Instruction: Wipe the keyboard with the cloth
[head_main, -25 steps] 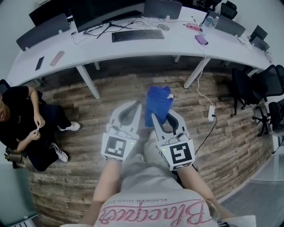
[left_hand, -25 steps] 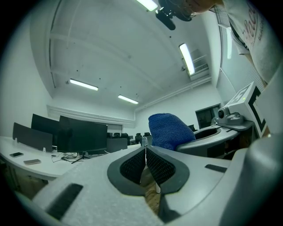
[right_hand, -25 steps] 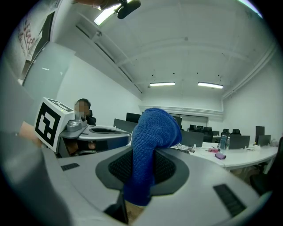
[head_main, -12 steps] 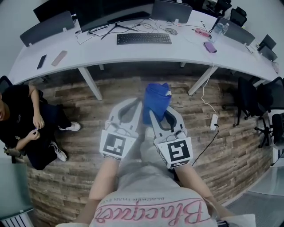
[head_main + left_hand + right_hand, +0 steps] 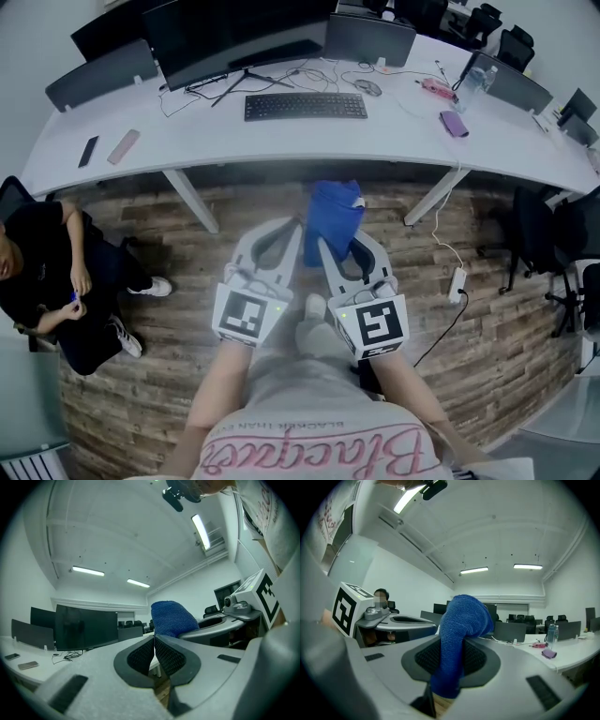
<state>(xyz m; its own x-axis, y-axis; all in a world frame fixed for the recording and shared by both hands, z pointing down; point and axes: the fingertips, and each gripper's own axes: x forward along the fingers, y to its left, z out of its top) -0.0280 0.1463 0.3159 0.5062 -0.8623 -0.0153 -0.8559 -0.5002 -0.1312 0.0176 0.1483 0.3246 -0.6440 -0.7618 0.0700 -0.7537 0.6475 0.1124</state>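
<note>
Right gripper (image 5: pixel 450 660) clamps cloth (image 5: pixel 461 616); left gripper (image 5: pixel 153 641) closed, seemingly empty.

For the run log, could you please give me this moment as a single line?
right gripper: shut on blue cloth | left gripper: shut, empty | keyboard: on white desk, cloth not at it yet

- Shirt (image 5: pixel 319 450), behind both pairs of jaws on the person's side: large pink script, upside down in the head view, that looks like "Blacques".
- Same shirt, a small dark line between that script and the jaws: roughly "BLACKER THAN EVE…", with its end hard to make out.
- Left square marker (image 5: pixel 246 312), on the left gripper (image 5: pixel 297 225) behind its jaws: a black-and-white block pattern, not letters or digits.
- Right square marker (image 5: pixel 372 325), on the right gripper (image 5: pixel 322 246) behind its jaws: a different block pattern of the same kind.
- Worktop (image 5: pixel 234 131), well ahead of the jaws: any print on the things there is too small to read.
</note>
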